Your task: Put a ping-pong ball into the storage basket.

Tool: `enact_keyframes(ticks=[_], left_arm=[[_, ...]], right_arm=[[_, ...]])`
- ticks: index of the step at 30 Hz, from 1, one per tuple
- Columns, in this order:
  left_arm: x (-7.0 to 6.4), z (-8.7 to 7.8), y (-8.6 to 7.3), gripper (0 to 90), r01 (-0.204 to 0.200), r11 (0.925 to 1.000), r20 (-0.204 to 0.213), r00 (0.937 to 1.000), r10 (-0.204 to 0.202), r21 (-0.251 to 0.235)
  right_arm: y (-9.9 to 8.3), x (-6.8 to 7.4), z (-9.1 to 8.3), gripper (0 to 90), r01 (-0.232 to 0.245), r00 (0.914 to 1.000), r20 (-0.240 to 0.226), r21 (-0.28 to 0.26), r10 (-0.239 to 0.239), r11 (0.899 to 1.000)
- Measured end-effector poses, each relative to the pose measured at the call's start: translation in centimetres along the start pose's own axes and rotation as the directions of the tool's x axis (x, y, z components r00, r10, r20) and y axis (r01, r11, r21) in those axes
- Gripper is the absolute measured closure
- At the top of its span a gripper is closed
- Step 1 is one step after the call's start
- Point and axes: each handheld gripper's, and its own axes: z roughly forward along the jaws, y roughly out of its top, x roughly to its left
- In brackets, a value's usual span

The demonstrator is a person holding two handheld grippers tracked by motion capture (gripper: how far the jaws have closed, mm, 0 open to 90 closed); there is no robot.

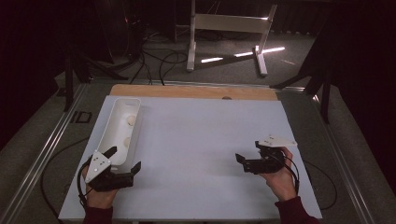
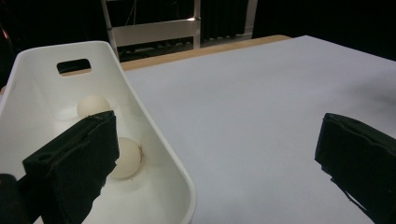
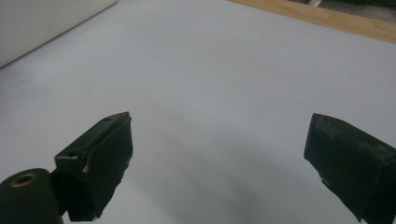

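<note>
Eggs (image 2: 124,157), two of them, lie in the white tray (image 1: 106,135) along the worktop's left edge, the left gripper (image 1: 122,160) spread empty at its near end, the right gripper (image 1: 248,160) likewise released near the right edge; reaching in to grasp one seems next.

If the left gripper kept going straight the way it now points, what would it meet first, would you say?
Probably the white tray: the left gripper stands open astride its near right wall, so that rim lies between the jaws. Its left jaw already points in toward the nearer ball.
</note>
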Motion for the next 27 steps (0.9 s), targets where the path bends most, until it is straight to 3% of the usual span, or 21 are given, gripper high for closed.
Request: enact_keyframes(ticks=[6, 13, 18, 22, 27], left_arm=[[0.1, 0.1, 0.1, 0.2, 0.006, 1.0000, 0.001, 1.0000, -0.006, 0.001], [0.1, 0.3, 0.2, 0.2, 0.001, 1.0000, 0.002, 1.0000, -0.001, 0.004], [0.1, 0.3, 0.2, 0.2, -0.003, 0.9999, 0.001, 1.0000, 0.003, 0.010], [0.1, 0.3, 0.1, 0.2, -0.007, 0.9999, -0.001, 1.0000, 0.007, 0.013], [0.1, 0.3, 0.1, 0.2, -0.009, 0.9998, -0.004, 1.0000, 0.009, 0.017]], right_arm=[[-2.0, -0.6, -1.2, 7.7, -0.015, 0.9998, 0.010, -0.073, 0.016, 0.997], [-3.9, -1.1, -1.7, 7.7, -0.036, 0.9993, 0.005, -0.164, 0.038, 0.986], [-4.4, -1.1, -2.1, 7.9, -0.015, 0.9997, 0.013, -0.230, 0.019, 0.973], [-4.7, -0.8, -2.5, 7.9, 0.029, 0.9991, 0.039, -0.278, -0.019, 0.960], [-5.0, -0.7, -2.6, 7.9, 0.030, 0.9989, 0.044, -0.291, -0.018, 0.956]])
